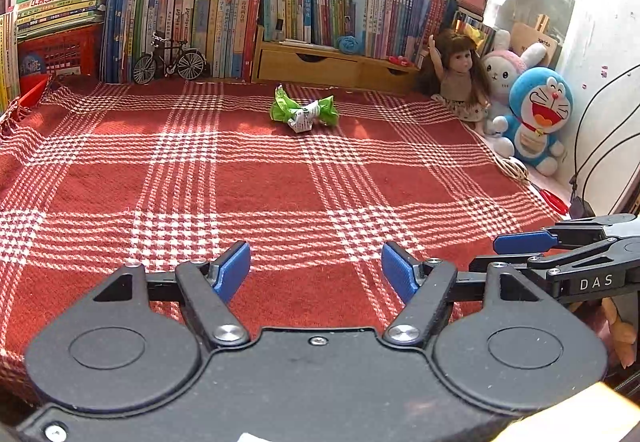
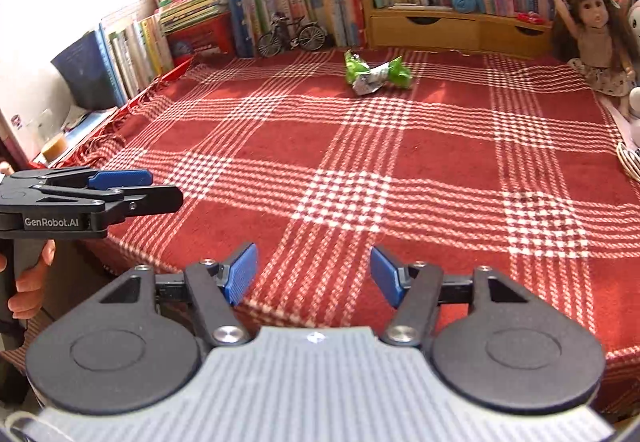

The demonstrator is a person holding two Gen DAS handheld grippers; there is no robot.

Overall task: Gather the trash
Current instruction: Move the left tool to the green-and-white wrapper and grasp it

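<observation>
Both the left gripper (image 1: 316,272) and the right gripper (image 2: 313,272) gape empty (blue pads apart); a crumpled green wrapper (image 1: 305,111) lies well ahead on the red plaid cloth (image 1: 280,193).

A: What do the tools look like?

B: The left gripper (image 1: 316,268) has a matte black body across the bottom of the frame, with two round discs, silver pivot screws and blue ribbed fingers (image 1: 235,269).

A: And the other?

B: The right gripper (image 2: 313,274) is the same, but its middle panel is grey and ribbed. Seen at the right edge of the left view, it carries white letters "DAS"; the left one, at the left edge of the right view, reads "GenRobot.AI".

A: Anything of the person?

B: Only a hand (image 2: 28,282) on the black handle, lower left.
</observation>
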